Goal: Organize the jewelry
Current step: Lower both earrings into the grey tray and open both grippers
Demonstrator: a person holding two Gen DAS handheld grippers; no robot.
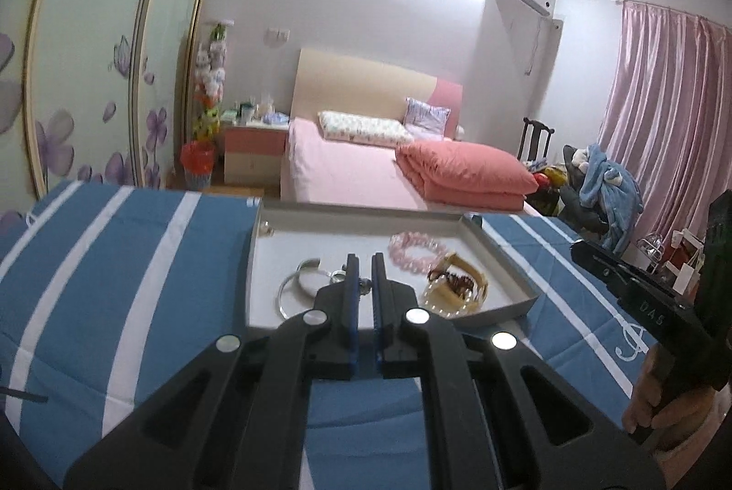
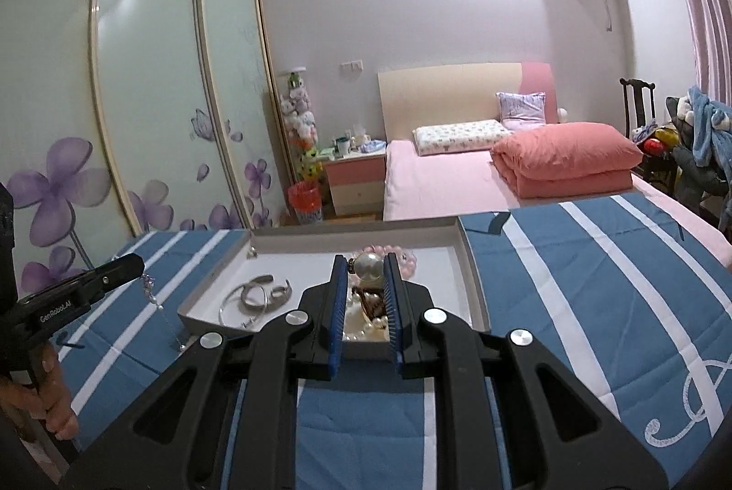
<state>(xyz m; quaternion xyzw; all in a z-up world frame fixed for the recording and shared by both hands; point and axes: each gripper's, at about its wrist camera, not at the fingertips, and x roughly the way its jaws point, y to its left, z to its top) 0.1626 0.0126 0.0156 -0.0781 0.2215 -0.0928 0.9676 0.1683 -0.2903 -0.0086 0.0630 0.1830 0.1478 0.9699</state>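
The left tongs, closed tight, pinched a thin chain that hung beside the tray, left of centre. The right tongs, nearly closed, gripped a large pearl above the tray, probably lifted to sort apart from the bangles lying inside.

Home bedroom, pink bed, sliding wardrobe, pink curtains

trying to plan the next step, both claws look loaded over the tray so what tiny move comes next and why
Probably carry the right claw, shut on the large white pearl piece, sideways clear of the shallow grey cardboard tray. The piece hangs above the jumbled bracelets, and the left claw already dangles a thin silver chain over the blue striped cloth.
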